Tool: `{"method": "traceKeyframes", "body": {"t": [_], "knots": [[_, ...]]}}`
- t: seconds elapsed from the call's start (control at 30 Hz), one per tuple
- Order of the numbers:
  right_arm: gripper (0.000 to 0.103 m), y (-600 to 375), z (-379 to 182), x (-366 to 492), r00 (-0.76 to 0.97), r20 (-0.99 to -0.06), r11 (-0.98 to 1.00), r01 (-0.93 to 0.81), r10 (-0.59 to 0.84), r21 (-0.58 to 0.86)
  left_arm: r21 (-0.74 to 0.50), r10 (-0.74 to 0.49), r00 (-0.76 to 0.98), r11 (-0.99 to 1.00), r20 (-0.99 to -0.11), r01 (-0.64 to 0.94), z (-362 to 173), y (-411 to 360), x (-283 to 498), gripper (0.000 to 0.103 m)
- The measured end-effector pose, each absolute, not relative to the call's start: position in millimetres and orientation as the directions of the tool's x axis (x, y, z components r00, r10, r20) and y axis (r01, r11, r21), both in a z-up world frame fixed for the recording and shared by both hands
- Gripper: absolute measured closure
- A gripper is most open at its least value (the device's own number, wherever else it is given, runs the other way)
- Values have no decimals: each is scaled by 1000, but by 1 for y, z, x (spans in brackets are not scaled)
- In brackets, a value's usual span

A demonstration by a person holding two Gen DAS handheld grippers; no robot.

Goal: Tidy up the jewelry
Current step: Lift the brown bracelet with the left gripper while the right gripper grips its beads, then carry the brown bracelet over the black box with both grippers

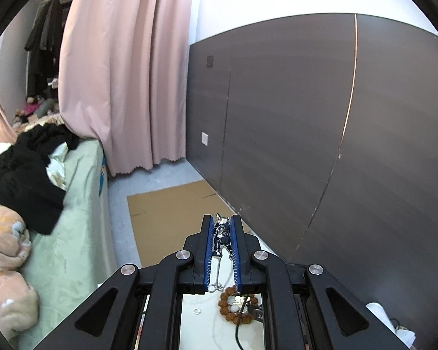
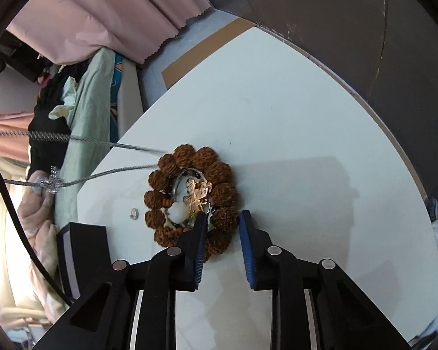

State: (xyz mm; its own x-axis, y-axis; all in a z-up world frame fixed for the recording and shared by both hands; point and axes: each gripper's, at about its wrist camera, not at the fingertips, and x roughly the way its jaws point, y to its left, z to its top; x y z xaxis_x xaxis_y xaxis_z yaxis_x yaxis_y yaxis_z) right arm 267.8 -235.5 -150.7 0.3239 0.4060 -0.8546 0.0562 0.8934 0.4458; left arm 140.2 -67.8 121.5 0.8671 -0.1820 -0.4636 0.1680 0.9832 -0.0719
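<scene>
My left gripper [image 1: 221, 218] is shut on a silver and dark blue pendant [image 1: 222, 233], held high above the white table [image 2: 306, 116]. Its silver chain [image 1: 216, 274] hangs down from the jaws. In the right wrist view the chain [image 2: 116, 145] runs taut from the left edge to a brown bead bracelet [image 2: 189, 157] lying on the table. Inside the bracelet sit a gold ornament [image 2: 198, 192], a white bead [image 2: 178, 213] and a silver hoop. My right gripper [image 2: 222, 217] points down at the bracelet's near side, open, with a bead between its fingers.
A small silver ring [image 2: 134, 213] lies left of the bracelet. A black box [image 2: 81, 248] stands at the table's near left, with a black cable [image 2: 14, 218] beside it. Beyond the table are a bed [image 1: 73, 204] with clothes, a pink curtain [image 1: 125, 73] and a dark wall panel [image 1: 306, 116].
</scene>
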Motion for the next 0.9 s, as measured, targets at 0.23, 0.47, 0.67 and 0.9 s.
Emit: {"method": "traceKeyframes", "body": {"t": [0.23, 0.47, 0.67, 0.9], "knots": [[84, -247, -140, 261, 352, -768, 806, 63, 534, 589, -30, -133, 894, 991, -429, 133, 146, -53, 130, 91], [84, -239, -114, 251, 411, -672, 748, -40, 616, 662, 10, -71, 915, 997, -397, 82, 167, -32, 116, 91], [84, -224, -100, 247, 428, -599, 699, -118, 677, 705, 23, -28, 926, 999, -376, 40, 181, -15, 103, 91], [84, -200, -84, 238, 446, -505, 632, -199, 739, 749, 36, 3, 928, 999, -373, 11, 183, -2, 95, 91]]}}
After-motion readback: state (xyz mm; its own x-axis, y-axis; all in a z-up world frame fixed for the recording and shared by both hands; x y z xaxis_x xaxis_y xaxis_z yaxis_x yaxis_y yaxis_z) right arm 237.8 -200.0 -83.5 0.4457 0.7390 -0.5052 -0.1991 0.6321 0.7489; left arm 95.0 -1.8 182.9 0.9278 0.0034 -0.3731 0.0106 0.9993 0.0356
